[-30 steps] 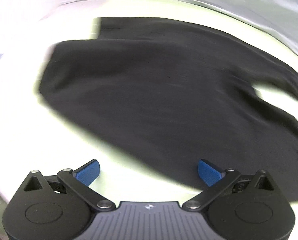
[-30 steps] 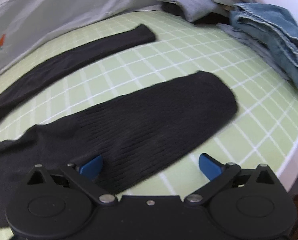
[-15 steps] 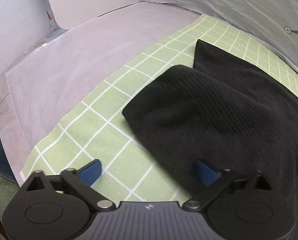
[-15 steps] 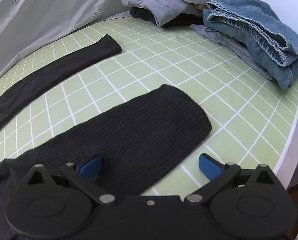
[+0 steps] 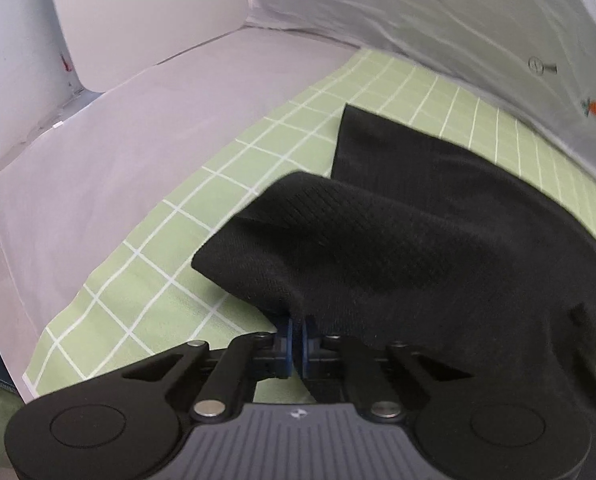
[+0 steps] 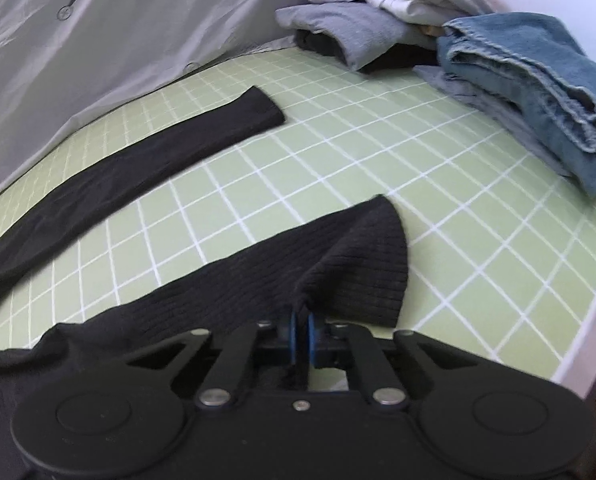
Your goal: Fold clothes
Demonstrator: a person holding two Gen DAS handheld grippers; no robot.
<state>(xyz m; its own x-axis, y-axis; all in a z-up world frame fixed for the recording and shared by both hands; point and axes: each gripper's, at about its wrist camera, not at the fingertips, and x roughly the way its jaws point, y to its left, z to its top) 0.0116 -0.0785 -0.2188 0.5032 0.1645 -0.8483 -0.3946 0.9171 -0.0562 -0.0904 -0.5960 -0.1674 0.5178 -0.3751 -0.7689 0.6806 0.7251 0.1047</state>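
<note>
1. While the black knit garment [image 5: 438, 248] lies mostly spread on the green checked tabletop [image 5: 146, 288], the left gripper [image 5: 297, 334] has its blue fingers [image 5: 285, 340] pressed together on a pinch of the fabric's near edge, which rises in a small tent above them.
2. At the other side, the right gripper [image 6: 301, 334] is likewise clamped, its fingers [image 6: 293, 336] pinching the near edge of one ribbed sleeve [image 6: 338, 272] close to its cuff, so the cloth puckers upward there.
3. Farther back, the other sleeve [image 6: 138, 168] lies flat and straight on the tabletop, well apart from the held one and untouched.
4. Judging by this, the fold of this garment has only begun: both edges are gripped, but no part has been laid over another yet.
5. What is left, as I read it, is to carry the held parts across the body, bring in the far sleeve, and fold to a compact shape.
6. Along the far right edge, folded jeans [image 6: 538, 92] and a grey and white pile of clothes [image 6: 378, 12] sit stacked; whether they are finished work I cannot tell.
</note>
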